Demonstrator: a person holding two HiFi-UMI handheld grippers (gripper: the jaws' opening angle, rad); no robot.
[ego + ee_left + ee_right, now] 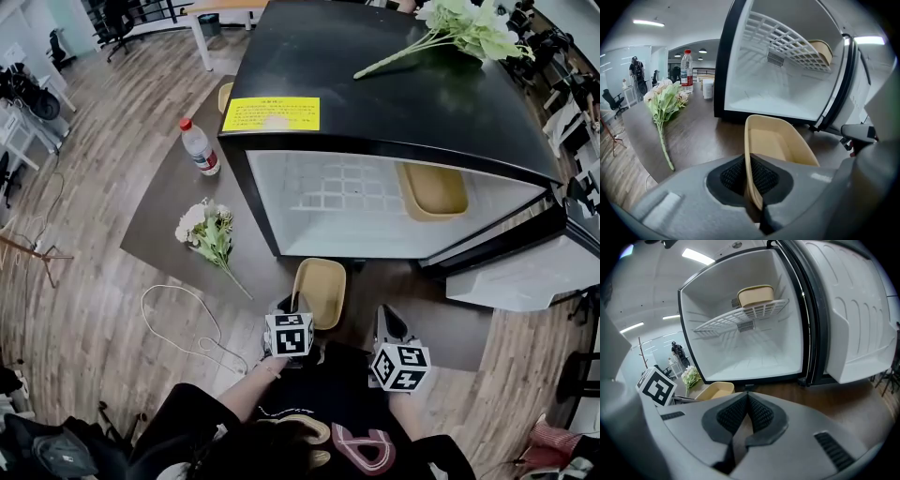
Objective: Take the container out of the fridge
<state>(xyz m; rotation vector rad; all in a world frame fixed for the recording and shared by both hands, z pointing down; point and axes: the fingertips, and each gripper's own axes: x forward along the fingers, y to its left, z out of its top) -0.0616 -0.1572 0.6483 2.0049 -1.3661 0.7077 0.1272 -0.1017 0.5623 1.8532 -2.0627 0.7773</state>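
Observation:
The small black fridge stands open, its white inside facing me. My left gripper is shut on the near rim of a beige container, which sits low on the dark mat just in front of the fridge. In the left gripper view the pads pinch that container's wall. A second beige container rests on the wire shelf inside, also seen as the container in the right gripper view. To the right, my right gripper is shut and holds nothing.
The fridge door swings open to the right. A water bottle and a bunch of white flowers lie on the dark mat at left. More flowers lie on the fridge top. A white cable loops on the wooden floor.

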